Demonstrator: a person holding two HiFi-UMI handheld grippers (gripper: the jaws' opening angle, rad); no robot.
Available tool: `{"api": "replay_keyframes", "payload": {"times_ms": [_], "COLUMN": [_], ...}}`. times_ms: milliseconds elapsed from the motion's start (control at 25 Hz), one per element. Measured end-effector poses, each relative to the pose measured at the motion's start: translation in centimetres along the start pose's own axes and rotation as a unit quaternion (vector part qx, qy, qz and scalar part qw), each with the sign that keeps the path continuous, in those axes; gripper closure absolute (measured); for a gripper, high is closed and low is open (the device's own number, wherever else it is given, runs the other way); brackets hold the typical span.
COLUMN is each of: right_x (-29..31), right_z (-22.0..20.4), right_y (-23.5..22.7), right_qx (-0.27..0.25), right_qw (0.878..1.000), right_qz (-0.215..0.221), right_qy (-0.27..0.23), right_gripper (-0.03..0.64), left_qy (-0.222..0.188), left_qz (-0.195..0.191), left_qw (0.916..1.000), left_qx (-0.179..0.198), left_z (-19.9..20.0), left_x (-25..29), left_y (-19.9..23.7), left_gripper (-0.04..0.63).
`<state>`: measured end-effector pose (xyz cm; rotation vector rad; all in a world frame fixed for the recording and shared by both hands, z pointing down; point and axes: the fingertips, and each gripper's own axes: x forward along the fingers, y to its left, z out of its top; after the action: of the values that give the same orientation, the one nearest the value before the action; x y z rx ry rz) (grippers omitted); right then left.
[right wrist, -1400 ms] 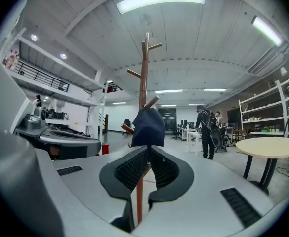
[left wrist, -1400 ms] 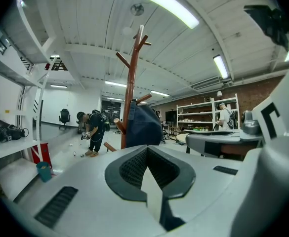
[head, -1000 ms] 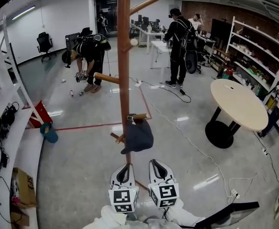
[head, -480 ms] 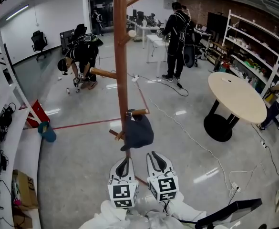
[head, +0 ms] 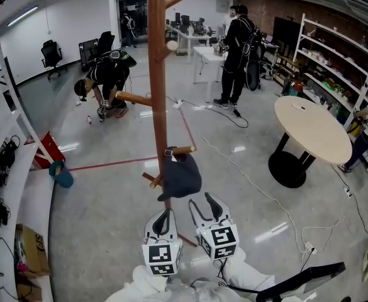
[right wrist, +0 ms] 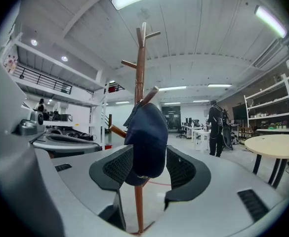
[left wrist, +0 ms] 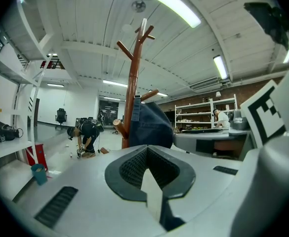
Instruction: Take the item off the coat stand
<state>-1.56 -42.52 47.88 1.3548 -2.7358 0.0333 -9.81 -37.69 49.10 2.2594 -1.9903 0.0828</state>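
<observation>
A tall brown wooden coat stand (head: 157,106) rises just ahead of me, and a dark navy cap (head: 180,176) hangs from one of its low pegs. My right gripper (head: 206,201) is just below and right of the cap. Its jaws have just been opening. In the right gripper view the cap (right wrist: 146,137) shows in the gap of the right gripper (right wrist: 149,164), and the pads do not press on it. My left gripper (head: 163,215) stays shut and empty beside it. In the left gripper view the cap (left wrist: 151,125) and the stand (left wrist: 133,93) lie beyond the left gripper (left wrist: 146,149).
A round beige table (head: 312,131) stands at the right, with shelving behind it. White shelves line the left wall, near a teal bucket (head: 63,175). One person (head: 108,74) bends over at the back left, and another person (head: 237,49) stands further back. Cables run across the floor.
The right gripper's jaws have spread from shut to open, and the gripper has edged up toward the cap. The left gripper has stayed shut and still.
</observation>
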Motion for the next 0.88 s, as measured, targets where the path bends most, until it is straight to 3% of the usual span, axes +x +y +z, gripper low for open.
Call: {"api": "replay_keyframes", "payload": {"times_ms": [320,880], "right_x": [1.5,4.7], "right_z": [0.7,0.2], "right_y": [-0.2,-0.1], "right_qx": [0.01,0.02], "right_qw": [0.999,0.994], "right_qz": [0.037,0.107], "right_qy": [0.0,0.008], "right_gripper": [0.364,0.359], "left_qy": [0.006,0.02], "left_qz": [0.008,0.024], "left_qw": [0.9999,0.9995], "left_qx": [0.0,-0.004], "left_z": [-0.1,-1.0], "left_x": [0.3,0.6], "left_y": [0.2,1.0], "left_gripper": [0.595,0.595]}}
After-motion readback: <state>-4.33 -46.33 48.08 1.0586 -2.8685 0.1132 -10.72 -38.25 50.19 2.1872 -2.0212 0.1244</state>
